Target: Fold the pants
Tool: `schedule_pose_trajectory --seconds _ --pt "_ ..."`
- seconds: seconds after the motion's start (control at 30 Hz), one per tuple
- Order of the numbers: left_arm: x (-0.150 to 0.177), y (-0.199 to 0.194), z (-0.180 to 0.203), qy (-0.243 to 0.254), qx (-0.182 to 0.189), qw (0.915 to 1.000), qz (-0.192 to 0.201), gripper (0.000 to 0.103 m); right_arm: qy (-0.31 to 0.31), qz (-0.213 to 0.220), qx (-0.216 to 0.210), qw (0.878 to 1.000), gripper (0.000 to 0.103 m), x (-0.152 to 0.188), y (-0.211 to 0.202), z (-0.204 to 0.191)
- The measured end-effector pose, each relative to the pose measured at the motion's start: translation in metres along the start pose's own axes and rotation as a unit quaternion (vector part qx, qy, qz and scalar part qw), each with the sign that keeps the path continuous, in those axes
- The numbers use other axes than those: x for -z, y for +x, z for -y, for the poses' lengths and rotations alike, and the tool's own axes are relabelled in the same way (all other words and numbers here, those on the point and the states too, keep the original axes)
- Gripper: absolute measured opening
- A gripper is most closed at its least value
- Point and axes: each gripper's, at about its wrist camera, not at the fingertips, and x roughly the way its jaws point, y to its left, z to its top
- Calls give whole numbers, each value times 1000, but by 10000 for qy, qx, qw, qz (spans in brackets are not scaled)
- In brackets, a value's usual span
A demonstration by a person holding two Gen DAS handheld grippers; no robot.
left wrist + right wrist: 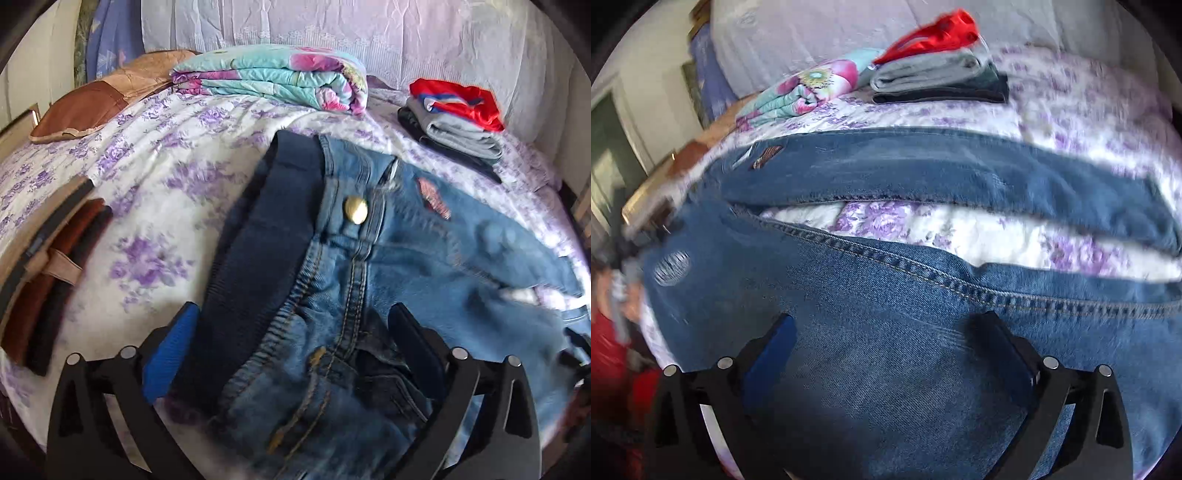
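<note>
1. Left wrist view, far left: brown and black folded cloth (48,291) on the edge of the bed (155,177), blurred. Brown pillow (81,110) behind it, near the wall.
2. Bed has a white sheet with purple flowers. A folded floral quilt (273,77) sits at the back, centre.
3. Left gripper (295,325): jaws wide apart, nothing pinched. Blue pad on its left finger; the right finger is dark. The jeans (369,258) lie under and between the fingers, at the waist end.
4. Jeans: blue denim, spread on the bed in front of the quilt. The dark blue elastic waistband (258,229) is turned towards the left finger; the brass button (355,209) is at mid frame. Small pink patch (436,199) right of the button.
5. Back right: stack of folded clothes (458,125), red on top, grey below, dark at the bottom. Well apart from the jeans.
6. Right wrist view, far left: blurred red sleeve or cloth; cannot tell which.
7. Right gripper (886,328): jaws wide, no cloth clamped. It hangs over the near leg (886,332) of the jeans.
8. The two legs lie side by side across the frame, a strip of sheet showing between them. Far leg (942,173) flat, patch at its left end.
9. Motion blur in both views.
</note>
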Motion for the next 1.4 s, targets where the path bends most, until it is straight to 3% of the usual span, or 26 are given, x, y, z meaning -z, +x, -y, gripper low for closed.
schedule_pose_trajectory --seconds 0.1,0.2,0.33,0.47,0.53,0.6,0.63,0.67,0.7,0.8,0.87,1.03,1.2,1.27,1.4 --pt "-24 -14 -30 -507 567 9971 -19 99 291 117 -563 9979 100 -14 -17 14" --pt "-54 -13 -65 -1146 801 9901 102 99 820 727 -945 9895 100 -30 -38 36" --pt "-98 34 -88 -1535 946 9834 -220 98 1313 1130 -1311 9761 100 -41 -47 57" --pt "-123 71 -72 -1357 1488 9777 -594 98 1485 772 -1440 9753 100 -48 -33 61" --pt "-133 88 -57 -1022 1488 9811 -698 98 1445 592 -1430 9773 100 -55 -25 59" --pt "-134 100 -48 -890 1632 9792 -814 97 1417 577 -1495 9769 100 -59 -22 57" --pt "-135 103 -47 -886 1774 9764 -853 95 1395 599 -1492 9771 100 -63 -19 57" --pt "-134 108 -46 -897 2026 9711 -882 87 1344 608 -1456 9783 100 -70 -15 57" --pt "-132 110 -46 -892 2200 9672 -903 66 1256 588 -1381 9807 100 -77 -11 57" --pt "-126 116 -49 -947 2562 9577 -910 37 834 449 -1257 9875 100 -105 9 54" --pt "-126 114 -53 -1019 2764 9522 -807 31 552 319 -1299 9895 100 -126 27 52" --pt "-125 109 -50 -866 2745 9557 -622 30 -299 87 -1102 9934 100 -172 56 36" --pt "-126 112 -54 -929 2816 9528 -657 30 -1212 -197 -940 9880 99 -196 88 22" --pt "-126 115 -54 -947 2813 9524 -689 30 -1671 -306 -877 9816 95 -198 101 16" --pt "-127 121 -56 -996 2850 9502 -777 30 -2196 -667 -1094 9671 76 -199 124 15"
